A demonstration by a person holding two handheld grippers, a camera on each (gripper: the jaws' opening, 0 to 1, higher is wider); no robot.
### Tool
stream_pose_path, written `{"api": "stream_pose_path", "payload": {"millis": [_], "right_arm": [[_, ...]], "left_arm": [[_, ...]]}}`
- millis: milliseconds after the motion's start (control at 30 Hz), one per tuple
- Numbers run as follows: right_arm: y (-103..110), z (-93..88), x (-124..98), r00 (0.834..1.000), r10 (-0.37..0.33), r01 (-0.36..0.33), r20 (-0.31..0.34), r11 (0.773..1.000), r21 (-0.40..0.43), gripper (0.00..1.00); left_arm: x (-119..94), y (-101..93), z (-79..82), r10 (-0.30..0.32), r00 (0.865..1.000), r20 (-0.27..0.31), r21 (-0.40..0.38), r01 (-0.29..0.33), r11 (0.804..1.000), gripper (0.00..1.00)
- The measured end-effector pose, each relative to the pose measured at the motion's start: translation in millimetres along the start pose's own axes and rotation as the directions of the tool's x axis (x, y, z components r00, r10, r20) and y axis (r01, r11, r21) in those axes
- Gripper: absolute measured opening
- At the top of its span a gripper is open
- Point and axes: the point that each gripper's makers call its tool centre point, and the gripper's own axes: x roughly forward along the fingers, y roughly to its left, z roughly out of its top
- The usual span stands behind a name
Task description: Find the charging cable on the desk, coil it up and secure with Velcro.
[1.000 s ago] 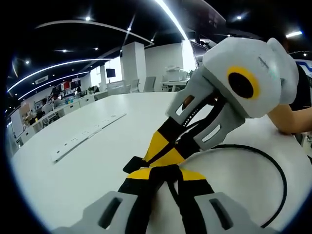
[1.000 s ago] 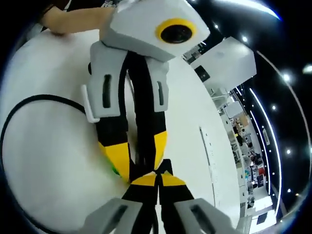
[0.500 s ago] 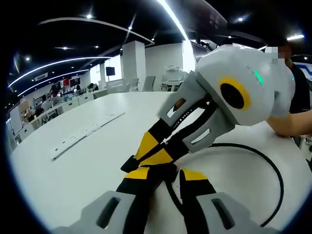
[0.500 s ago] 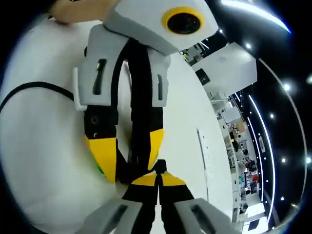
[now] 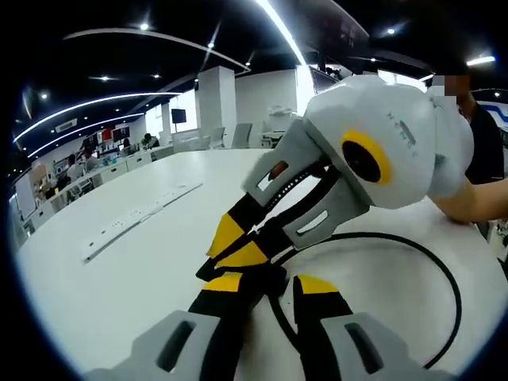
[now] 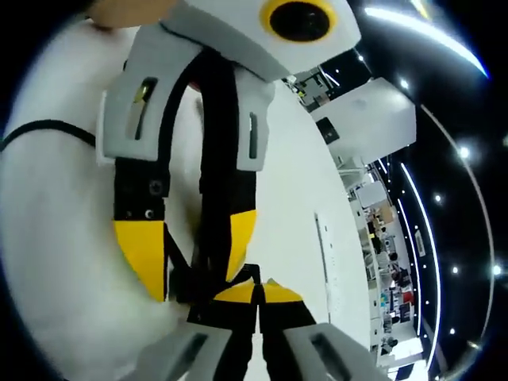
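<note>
Both tongs meet over the black cable (image 5: 444, 274)

Left tongs (image 5: 268, 287) parted around cable on the white surface (image 5: 119, 278); right tongs (image 6: 255, 290) clenched, contents unclear.

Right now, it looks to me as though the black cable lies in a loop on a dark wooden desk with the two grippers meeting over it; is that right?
Not quite: the desk is white, not dark wood, as the left gripper view shows. The rest holds: the black cable lies in a loop on it, and the left gripper and the right gripper meet tip to tip over it.

Both tools (image 5: 266, 279) meet — black cable (image 5: 444, 278) looping beside.
</note>
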Motion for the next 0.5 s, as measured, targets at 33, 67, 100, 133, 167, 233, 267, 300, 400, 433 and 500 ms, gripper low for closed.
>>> {"api": "stream_pose_path", "payload": {"millis": [33,67,100,133,167,233,267,300,400,433,500], "right_arm": [[0,0.8,-3,1.0,0.004,-0.004,0.004,1.0,0.005,0.04],[-1,3.1,-4,1.0,0.004,-0.004,0.013,1.0,0.012,0.04],[-1,4.9,-4,1.0,0.002,-0.002,0.019,1.0,0.018,0.05],[-1,6.1,-4,1.0,0.001,-0.001,0.022,1.0,0.018,0.05],[-1,7.3,-3,1.0,0.0,0.0,0.025,1.0,0.018,0.05],[5,11.1,2,1.0,0.017,-0.016,0.021,1.0,-0.007,0.03],[3,8.2,3,1.0,0.005,-0.005,-0.003,0.999,-0.037,0.03],[5,6.5,4,1.0,0.005,-0.006,-0.015,0.999,-0.049,0.03],[5,6.8,4,1.0,0.001,-0.001,0.003,1.0,-0.002,0.03],[4,6.3,5,1.0,-0.006,0.006,0.001,1.0,0.005,0.03],[3,5.5,7,1.0,-0.019,0.019,-0.001,1.0,0.02,0.03]], "left_arm": [[0,-0.1,-0.2,-0.002,1.0,-0.003,-0.002,0.002,1.0,0.24],[0,-0.2,-0.4,-0.005,1.0,-0.005,-0.001,0.005,1.0,0.24],[0,-0.2,-0.4,-0.006,1.0,-0.005,-0.002,0.006,1.0,0.24],[0,-0.3,-0.3,-0.006,1.0,-0.004,-0.002,0.006,1.0,0.24],[0,-0.3,-0.3,-0.007,1.0,-0.003,-0.002,0.007,1.0,0.24],[0,-0.6,-0.3,-0.006,1.0,-0.001,-0.001,0.006,1.0,0.24],[-1,-2.8,-1.1,-0.004,1.0,-0.004,-0.006,0.004,1.0,0.24],[-1,-4.3,-1.1,-0.005,1.0,-0.003,-0.002,0.005,1.0,0.24],[-1,-7.2,-1.7,-0.005,1.0,0.0,-0.004,0.005,1.0,0.24],[-1,-7.9,-1.7,-0.005,1.0,0.0,-0.003,0.005,1.0,0.24],[0,-9.2,-1.7,-0.005,1.0,0.001,-0.002,0.005,1.0,0.24]]}}
